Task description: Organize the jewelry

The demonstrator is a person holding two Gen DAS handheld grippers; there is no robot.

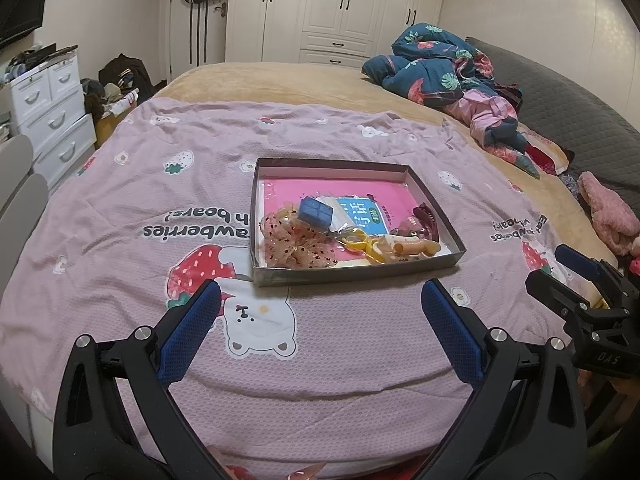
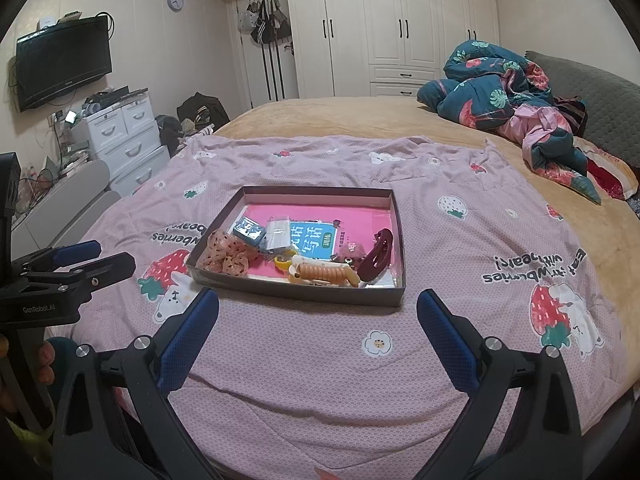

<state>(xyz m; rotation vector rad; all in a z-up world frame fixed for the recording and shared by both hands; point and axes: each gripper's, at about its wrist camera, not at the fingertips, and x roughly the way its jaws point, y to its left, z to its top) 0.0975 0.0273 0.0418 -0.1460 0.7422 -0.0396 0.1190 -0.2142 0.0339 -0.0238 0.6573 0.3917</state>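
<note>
A shallow dark cardboard tray (image 1: 360, 273) (image 2: 296, 291) lies on the pink strawberry bedspread. Inside it lie a blue square box (image 1: 315, 212) (image 2: 249, 229), a sheer dotted bow (image 1: 298, 246) (image 2: 226, 254), a yellow ring piece (image 1: 362, 242) (image 2: 282, 263), a coiled peach hair tie (image 1: 416, 247) (image 2: 326, 273), a maroon hair claw (image 1: 426, 216) (image 2: 378, 254) and a small plastic packet (image 2: 279, 232). My left gripper (image 1: 320, 304) is open and empty, just short of the tray's near wall. My right gripper (image 2: 318, 312) is open and empty, also just before the tray.
The pink bedspread (image 1: 160, 208) covers the near part of a bed. A crumpled blue floral quilt (image 1: 440, 64) lies at the far right. White drawers (image 1: 52, 112) stand to the left. The right gripper shows at the left wrist view's right edge (image 1: 580, 280).
</note>
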